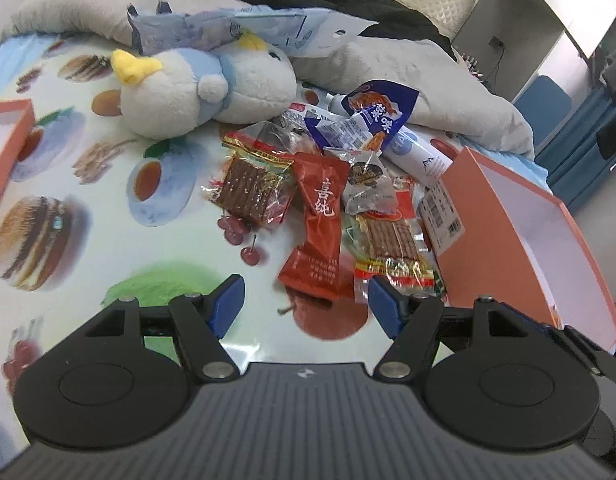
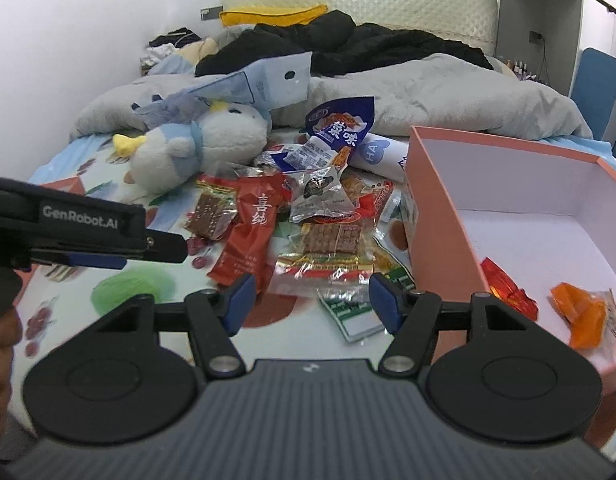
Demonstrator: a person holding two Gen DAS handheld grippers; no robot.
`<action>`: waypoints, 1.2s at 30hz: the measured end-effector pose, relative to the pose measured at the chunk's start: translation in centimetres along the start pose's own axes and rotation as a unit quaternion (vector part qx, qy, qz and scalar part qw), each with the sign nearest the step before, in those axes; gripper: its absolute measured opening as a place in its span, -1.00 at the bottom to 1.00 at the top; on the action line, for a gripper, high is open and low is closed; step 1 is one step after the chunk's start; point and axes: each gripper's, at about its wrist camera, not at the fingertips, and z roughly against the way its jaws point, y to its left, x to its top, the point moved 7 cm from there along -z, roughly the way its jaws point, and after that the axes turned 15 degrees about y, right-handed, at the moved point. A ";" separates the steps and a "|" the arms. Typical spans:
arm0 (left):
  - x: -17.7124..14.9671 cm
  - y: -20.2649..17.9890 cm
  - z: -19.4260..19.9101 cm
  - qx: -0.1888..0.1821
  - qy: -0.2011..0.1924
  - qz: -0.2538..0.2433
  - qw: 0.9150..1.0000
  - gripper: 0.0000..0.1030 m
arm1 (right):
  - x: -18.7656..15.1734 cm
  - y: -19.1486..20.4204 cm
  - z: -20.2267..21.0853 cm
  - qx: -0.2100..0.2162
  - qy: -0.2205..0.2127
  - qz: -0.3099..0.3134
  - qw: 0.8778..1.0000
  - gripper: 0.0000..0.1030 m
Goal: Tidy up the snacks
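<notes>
A pile of snack packets lies on the bed. A long red packet point(image 1: 317, 236) point(image 2: 248, 232) lies nearest my left gripper point(image 1: 304, 304), which is open and empty just in front of it. Clear packets of brown strips point(image 1: 248, 188) point(image 2: 331, 248) lie on either side. A blue pouch point(image 1: 371, 116) point(image 2: 339, 128) sits at the back of the pile. My right gripper point(image 2: 309, 300) is open and empty, just short of the pile. The orange box point(image 1: 503, 224) point(image 2: 439, 208) stands open to the right, with a red packet point(image 2: 503, 284) and an orange packet point(image 2: 583, 312) inside.
A white and blue plush toy point(image 1: 196, 88) point(image 2: 196, 140) lies behind the pile on the left. An orange lid point(image 1: 8, 140) is at the far left. A grey blanket point(image 2: 427, 84) and black clothes point(image 2: 367, 44) cover the back of the bed. The left gripper body point(image 2: 84, 224) shows at the right wrist view's left edge.
</notes>
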 end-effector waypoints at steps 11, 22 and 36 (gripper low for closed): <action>4.4 0.6 -5.2 -0.033 0.021 0.002 0.999 0.39 | 2.6 -0.8 -6.5 -0.015 0.025 0.004 1.000 0.28; 6.8 -0.6 -9.8 -0.051 0.053 -0.036 0.997 0.39 | 3.2 -0.5 -11.0 -0.039 0.048 0.036 0.997 0.60; 7.1 -1.0 -12.6 -0.024 0.062 -0.057 0.996 -0.04 | 3.1 -0.1 -12.4 -0.039 0.044 0.054 0.997 0.42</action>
